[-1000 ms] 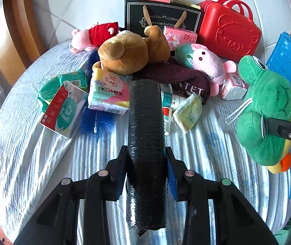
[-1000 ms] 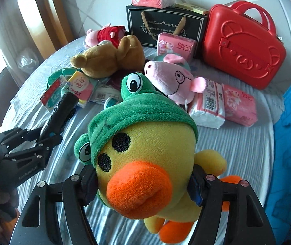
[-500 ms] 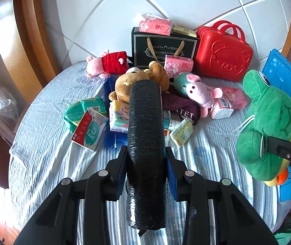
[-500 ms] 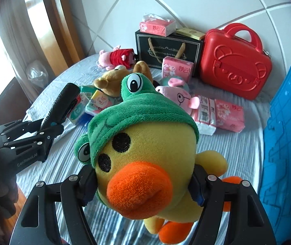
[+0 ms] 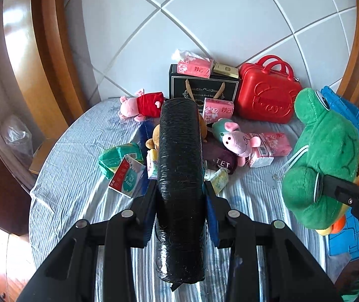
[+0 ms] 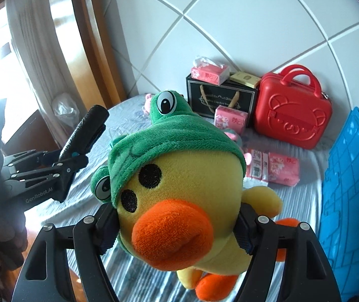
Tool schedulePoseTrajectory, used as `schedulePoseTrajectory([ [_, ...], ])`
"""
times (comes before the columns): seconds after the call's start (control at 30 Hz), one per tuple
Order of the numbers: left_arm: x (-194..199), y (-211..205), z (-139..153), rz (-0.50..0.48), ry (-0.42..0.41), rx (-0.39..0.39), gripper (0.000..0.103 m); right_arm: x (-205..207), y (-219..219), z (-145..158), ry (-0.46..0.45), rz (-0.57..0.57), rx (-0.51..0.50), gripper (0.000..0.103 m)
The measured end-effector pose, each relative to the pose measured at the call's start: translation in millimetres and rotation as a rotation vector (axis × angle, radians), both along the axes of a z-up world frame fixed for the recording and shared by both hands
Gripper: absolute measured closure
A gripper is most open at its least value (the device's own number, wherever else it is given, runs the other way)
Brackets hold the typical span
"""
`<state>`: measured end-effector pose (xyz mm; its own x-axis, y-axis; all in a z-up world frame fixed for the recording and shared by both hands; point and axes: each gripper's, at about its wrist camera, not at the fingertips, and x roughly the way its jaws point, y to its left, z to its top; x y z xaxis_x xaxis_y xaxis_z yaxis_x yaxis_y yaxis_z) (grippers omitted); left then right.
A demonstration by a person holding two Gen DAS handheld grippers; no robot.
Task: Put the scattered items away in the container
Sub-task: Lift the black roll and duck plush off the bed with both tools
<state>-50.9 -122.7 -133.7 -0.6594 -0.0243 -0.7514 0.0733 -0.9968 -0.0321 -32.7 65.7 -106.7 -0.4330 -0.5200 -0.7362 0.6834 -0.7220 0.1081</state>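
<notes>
My left gripper (image 5: 180, 209) is shut on a black wrapped roll (image 5: 180, 176) and holds it high above the bed; the roll also shows in the right wrist view (image 6: 83, 130). My right gripper (image 6: 176, 229) is shut on a yellow duck plush with a green frog hood (image 6: 179, 188), also lifted; the plush shows at the right of the left wrist view (image 5: 325, 161). The blue crate (image 6: 350, 201) stands at the right edge of the bed. Scattered items lie on the striped sheet (image 5: 78, 176): a pink pig plush (image 5: 234, 138), a red-dressed pig plush (image 5: 141, 104), tissue packs (image 5: 272, 148), green packets (image 5: 121, 158).
A red case (image 5: 267, 95) and a black gift bag (image 5: 202, 88) stand against the tiled wall, with a pink tissue pack (image 5: 194, 64) on top of the bag. A wooden frame (image 5: 41, 63) runs along the left. A dark purple cloth (image 5: 221, 158) lies mid-bed.
Both grippers have risen and pulled back from the pile with their loads, so the bed items look smaller and further away. Grips are unchanged.
</notes>
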Motion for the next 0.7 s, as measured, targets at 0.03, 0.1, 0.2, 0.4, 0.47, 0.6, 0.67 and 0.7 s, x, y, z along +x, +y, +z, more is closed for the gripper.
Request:
schedulePoseTrajectory([
  [0.03,3,0,4,0.006,0.004,-0.001,0.069,2,1,4,0.001,0.003,-0.008,0.028],
  [0.1,9,-1,14,0.021,0.013,0.001,0.069,5,5,12,0.005,0.008,-0.024,0.028],
  [0.2,18,-3,30,0.045,0.035,-0.007,0.069,9,10,23,0.017,0.025,-0.036,0.027],
  [0.4,32,-1,51,0.084,0.068,-0.015,0.069,18,20,42,0.038,0.063,-0.044,0.027],
  [0.47,37,1,56,0.095,0.08,-0.012,0.069,20,24,47,0.041,0.067,-0.051,0.026],
  [0.6,45,5,67,0.112,0.098,-0.009,0.069,25,32,60,0.047,0.084,-0.076,0.026],
  [0.67,48,7,73,0.118,0.11,-0.007,0.069,29,36,67,0.057,0.094,-0.088,0.026],
  [0.7,50,9,76,0.119,0.12,-0.008,0.069,31,38,71,0.062,0.098,-0.095,0.026],
])
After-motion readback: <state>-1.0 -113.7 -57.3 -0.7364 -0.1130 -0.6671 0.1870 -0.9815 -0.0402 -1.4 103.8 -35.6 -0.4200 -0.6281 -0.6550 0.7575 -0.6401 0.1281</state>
